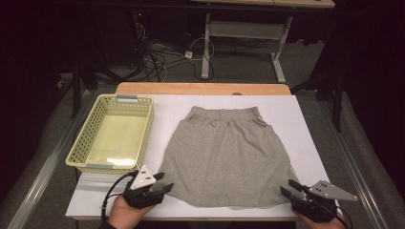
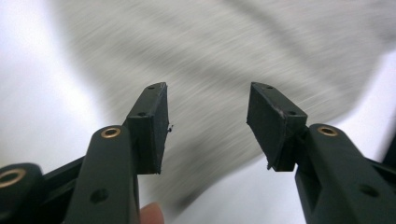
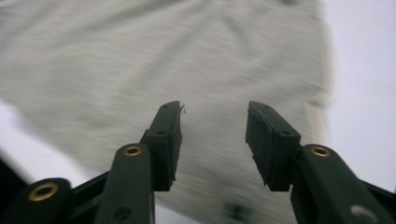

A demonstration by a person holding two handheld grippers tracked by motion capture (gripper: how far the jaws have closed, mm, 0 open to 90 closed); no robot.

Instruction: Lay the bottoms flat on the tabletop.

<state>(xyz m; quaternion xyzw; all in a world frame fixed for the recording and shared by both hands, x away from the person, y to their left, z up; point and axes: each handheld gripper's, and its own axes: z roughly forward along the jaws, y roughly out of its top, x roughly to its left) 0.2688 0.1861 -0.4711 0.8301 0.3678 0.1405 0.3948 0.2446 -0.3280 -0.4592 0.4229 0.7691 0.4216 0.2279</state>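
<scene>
Two hands come in at the near edge of the white desk [image 1: 305, 124], and each one holds a black two-jaw tool. Over by the near left corner sits the left gripper [image 1: 165, 182], with a grey three-cornered plate on top. Its jaws stand partly open. Nothing is between them. In the left gripper view the soft grey cloth lies past the black pads [image 2: 152, 130], not pinched by them.

Near the right corner at the near edge is the right gripper [image 1: 286, 190]. Its jaws are partly open too, and they hold nothing. In the right gripper view the cloth is spread out under and ahead of its pads [image 3: 169, 144].

Between the two tools lies the grey cotton skirt with a stretchy waistband [image 1: 224, 152]. It is spread flat in the middle of the desk. Its waistband points to the far edge and its wide hem lies along the near edge. Each tool is just beside one bottom corner of the hem.

On the left side of the desk stands the pale yellow plastic basket with little holes in its walls [image 1: 83, 138]. It has nothing in it.

I think the job is to fold the skirt and maybe put it in the basket. It looks like hardly any of that is done. The skirt is laid out smooth, but there is no fold yet. Grabbing the hem corners, folding and putting away all seem to be left.
</scene>
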